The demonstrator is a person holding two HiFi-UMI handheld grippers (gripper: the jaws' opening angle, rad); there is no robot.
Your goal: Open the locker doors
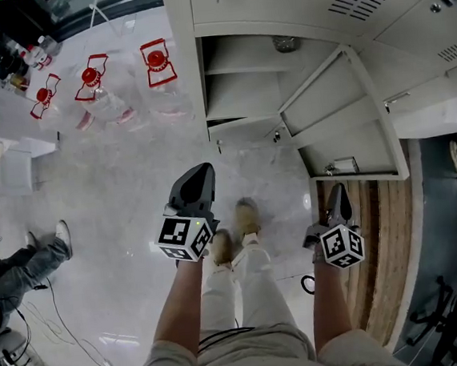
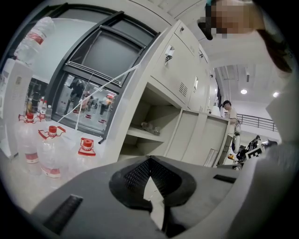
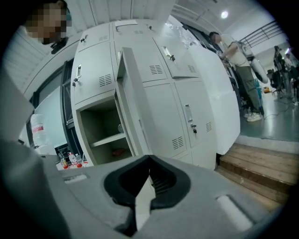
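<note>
Both grippers are held pressed together and empty, left gripper (image 1: 199, 171) and right gripper (image 1: 338, 190), short of the locker bank (image 3: 154, 88). One door (image 3: 132, 107) already stands swung out. Such thin steel doors are judged light but stiff, best taken at the handle (image 3: 188, 113). Inside the open compartment (image 3: 100, 135) a small object (image 3: 120, 128) is seen on the shelf (image 3: 107, 139) — unidentifiable.

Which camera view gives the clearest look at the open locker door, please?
The head view: the open locker door shows its whole inner face from above. The right gripper view catches the door almost edge-on; the left gripper view shows that face slanted, with its bottom out of sight.
</note>
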